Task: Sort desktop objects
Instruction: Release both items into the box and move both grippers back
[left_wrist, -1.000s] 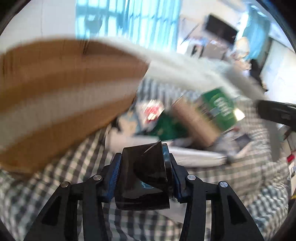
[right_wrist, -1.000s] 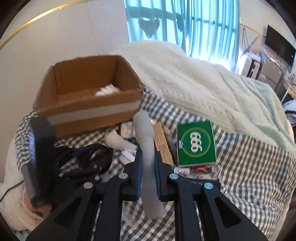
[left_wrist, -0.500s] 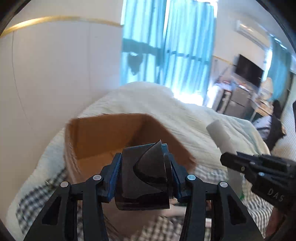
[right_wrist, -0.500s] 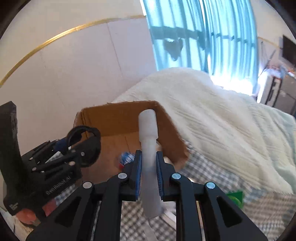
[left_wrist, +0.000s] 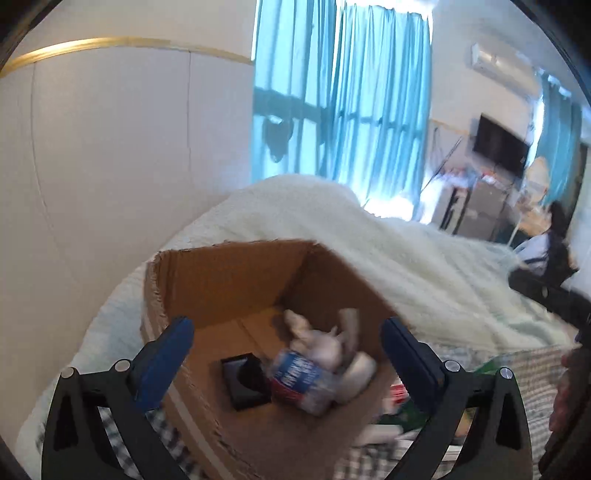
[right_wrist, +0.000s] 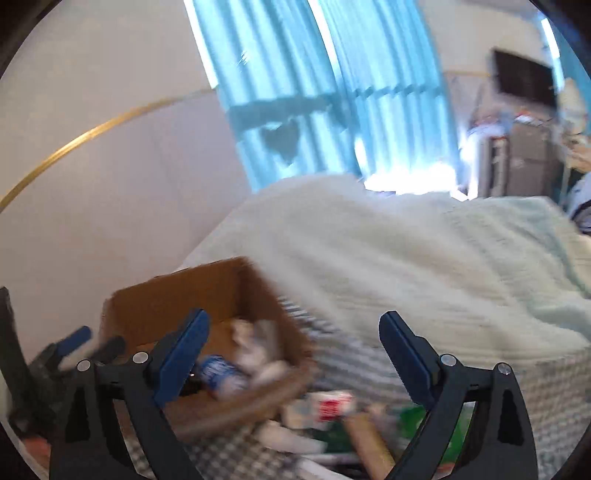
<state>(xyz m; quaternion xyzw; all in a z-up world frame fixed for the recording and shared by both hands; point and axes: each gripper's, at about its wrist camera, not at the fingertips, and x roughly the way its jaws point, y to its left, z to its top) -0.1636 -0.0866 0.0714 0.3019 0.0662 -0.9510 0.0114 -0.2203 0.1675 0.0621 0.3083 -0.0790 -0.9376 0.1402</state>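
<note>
Cardboard box (left_wrist: 236, 280), open-topped, holds black case (left_wrist: 245, 382), crumpled bottle (left_wrist: 299, 380).

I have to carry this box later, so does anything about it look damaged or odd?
The cardboard box has a ragged, torn top rim at its left corner. Inside, a black box, a crumpled water bottle and white items lie jumbled.

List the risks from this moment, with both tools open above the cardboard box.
1. The left tool has its jaws opening over the brown cardboard box; the small black box lies loose beside the crumpled plastic bottle and may shift.
2. The right tool, jaws opening with nothing between them, hangs near the box's torn rim and could snag it.
3. Clutter on the checked cloth beside the box could get knocked.
</note>
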